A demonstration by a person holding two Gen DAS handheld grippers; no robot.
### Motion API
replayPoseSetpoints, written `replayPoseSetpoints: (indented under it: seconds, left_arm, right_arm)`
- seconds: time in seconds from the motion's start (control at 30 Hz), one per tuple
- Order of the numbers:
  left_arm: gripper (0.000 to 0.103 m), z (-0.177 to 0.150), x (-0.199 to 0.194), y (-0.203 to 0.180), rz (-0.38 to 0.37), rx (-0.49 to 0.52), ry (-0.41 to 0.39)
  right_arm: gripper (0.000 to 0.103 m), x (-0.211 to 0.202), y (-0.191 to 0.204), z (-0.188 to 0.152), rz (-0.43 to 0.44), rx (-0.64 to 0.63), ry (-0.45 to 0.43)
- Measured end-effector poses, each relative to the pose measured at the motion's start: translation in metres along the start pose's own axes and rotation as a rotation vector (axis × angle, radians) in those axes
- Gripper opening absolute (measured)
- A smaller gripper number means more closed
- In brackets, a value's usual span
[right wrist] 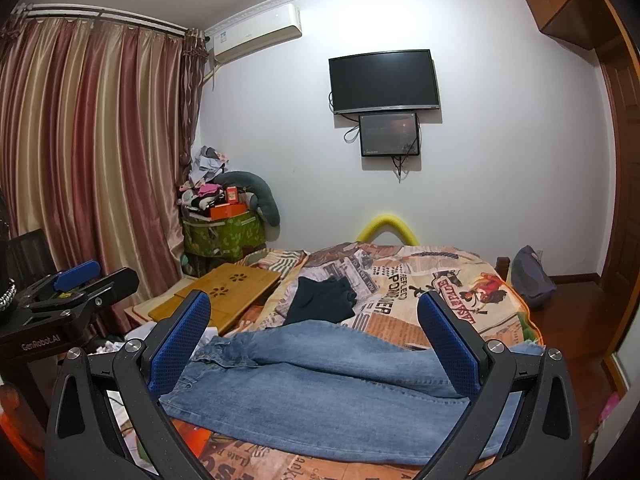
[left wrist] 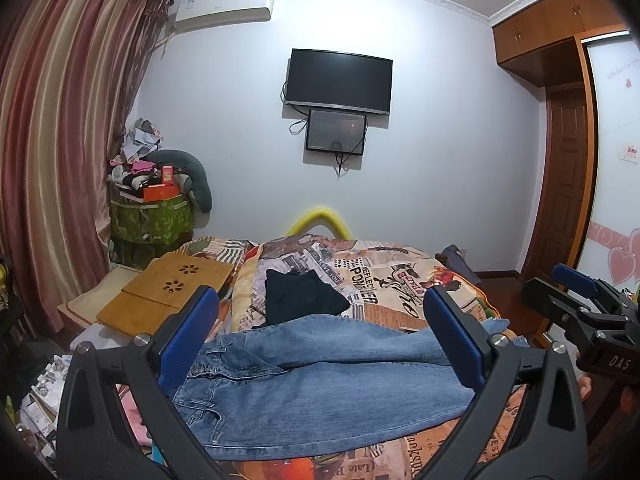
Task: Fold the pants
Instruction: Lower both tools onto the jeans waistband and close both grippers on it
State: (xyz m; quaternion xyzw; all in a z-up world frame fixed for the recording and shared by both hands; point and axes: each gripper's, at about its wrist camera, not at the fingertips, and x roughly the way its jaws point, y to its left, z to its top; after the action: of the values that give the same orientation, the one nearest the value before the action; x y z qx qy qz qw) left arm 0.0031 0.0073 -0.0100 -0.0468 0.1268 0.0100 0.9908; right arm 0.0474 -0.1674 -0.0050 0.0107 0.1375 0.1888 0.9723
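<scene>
Closest to me, the left gripper (left wrist: 320,338) is held above the near edge of the bed with its two blue pads spread wide, released and holding nothing. Between and just below its fingers lie the blue jeans (left wrist: 320,384), stretched flat across the bedspread (left wrist: 400,280). The waistband with its pocket is under the left finger, and the legs run away past the right finger toward the far right edge of the bed.

The right gripper (right wrist: 316,340) is also released, its pads far apart and empty. It hangs over the same jeans (right wrist: 332,396), with the waist under its left finger and the two legs, one lying partly over the other, passing under its right finger. Each claw is visible in the other's view: the right one at the right border of the left wrist view, the left one at the left border of the right wrist view. They are apart from each other.

Just beyond the jeans, ahead of both claws, a dark folded garment (left wrist: 302,296) rests on the printed bedspread. Ahead and to the left a bamboo tray table (left wrist: 172,292) lies at the side of the bed. Farther, a striped curtain (left wrist: 60,140) hangs on the left, and on the far wall ahead is a black television (left wrist: 339,80) with a smaller screen (left wrist: 336,130) under it
</scene>
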Motion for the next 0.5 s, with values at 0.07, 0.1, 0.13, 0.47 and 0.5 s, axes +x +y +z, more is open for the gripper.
replayPoseSetpoints:
  seconds: [0.07,0.1,0.13,0.47,0.5]
  left_arm:
    - [0.103,0.001,0.004,0.001,-0.002,-0.001,0.006]
    - [0.103,0.001,0.005,0.002,-0.002,-0.003,0.008]
    - [0.103,0.001,0.009,0.003,-0.002,-0.005,0.013]
    - [0.103,0.004,0.074,0.032,-0.018,-0.025,0.104]
    - [0.103,0.004,0.082,0.035,-0.014,-0.025,0.111]
  right_arm:
    - [0.103,0.002,0.0,-0.001,0.002,0.001,0.004]
    - [0.103,0.003,0.0,-0.001,0.003,0.002,0.006]
    - [0.103,0.004,0.0,-0.001,0.005,0.001,0.009]
    - [0.103,0.058,-0.018,-0.001,-0.02,-0.025,0.073]
    - [0.103,0.066,-0.022,-0.002,-0.023,-0.025,0.084]
